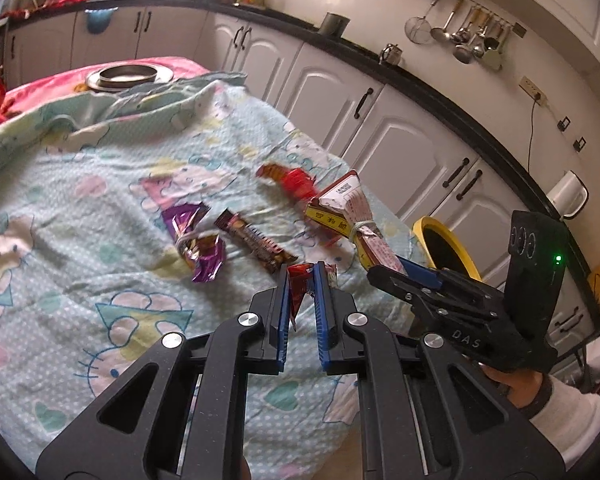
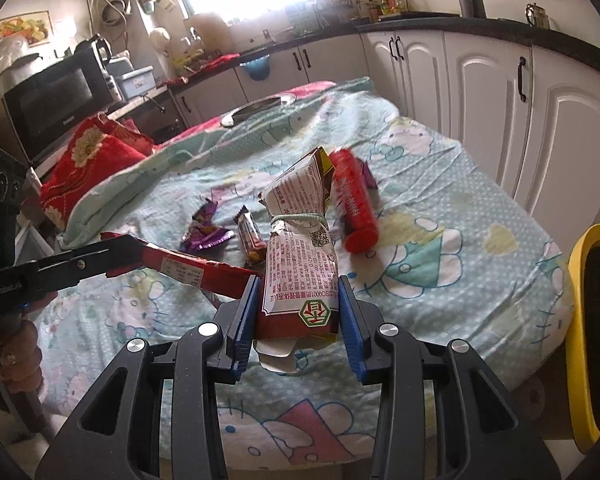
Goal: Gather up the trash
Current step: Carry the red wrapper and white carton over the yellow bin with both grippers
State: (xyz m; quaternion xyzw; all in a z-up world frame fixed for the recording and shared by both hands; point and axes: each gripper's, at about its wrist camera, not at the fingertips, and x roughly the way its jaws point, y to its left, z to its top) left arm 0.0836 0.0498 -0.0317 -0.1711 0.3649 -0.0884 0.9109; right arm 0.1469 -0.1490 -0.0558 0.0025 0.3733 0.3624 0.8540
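Note:
My left gripper (image 1: 302, 276) is shut on a red snack wrapper (image 1: 298, 292) and holds it just above the cartoon-print cloth (image 1: 100, 208). My right gripper (image 2: 298, 284) is shut on a crumpled red-and-white carton tied with string (image 2: 296, 248), lifted off the cloth. In the right wrist view the left gripper (image 2: 136, 248) shows at the left with the red wrapper (image 2: 192, 270) sticking out of it. On the cloth lie a purple wrapper (image 1: 198, 240), a brown bar wrapper (image 1: 256, 242) and a red tube (image 2: 354, 204). A yellow-rimmed bin (image 1: 424, 226) stands off the table's right edge.
A steel pot ring (image 1: 122, 74) sits at the table's far end and a red cushion (image 2: 88, 160) lies at the far left. White cabinets (image 1: 400, 140) run close along the right side. A hand and white sleeve (image 1: 556, 404) hold the right gripper.

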